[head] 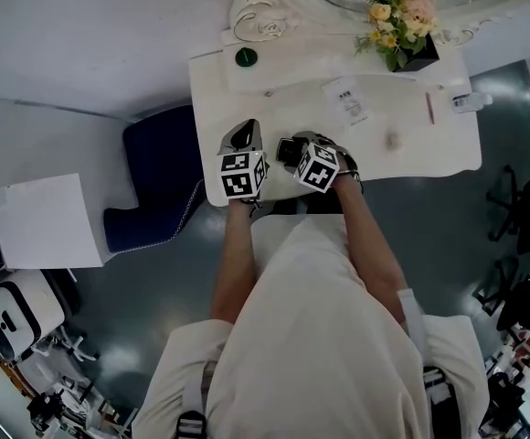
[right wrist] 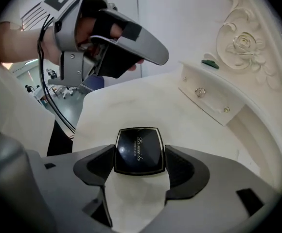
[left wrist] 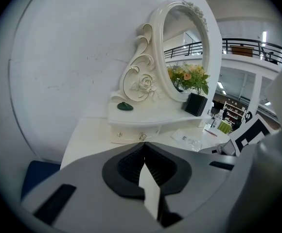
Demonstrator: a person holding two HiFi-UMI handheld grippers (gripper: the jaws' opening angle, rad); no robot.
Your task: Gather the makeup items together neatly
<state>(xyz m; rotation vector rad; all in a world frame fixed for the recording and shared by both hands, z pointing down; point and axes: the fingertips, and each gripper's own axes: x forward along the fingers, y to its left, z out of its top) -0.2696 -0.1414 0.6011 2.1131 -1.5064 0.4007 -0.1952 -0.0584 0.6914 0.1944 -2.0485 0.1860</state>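
Near table edge [right wrist: 82, 118], black compact [right wrist: 138, 150]

- compact [right wrist: 139, 152]: glossy black lid, looks like plastic, thin gold-tone trim
- table top [right wrist: 146, 98]: smooth matt cream finish
- right gripper [right wrist: 140, 163]: matt grey plastic shell, ribbed black pads [right wrist: 182, 168], kinda rubbery-looking
- mirror frame [left wrist: 140, 84]: carved, white, slight sheen
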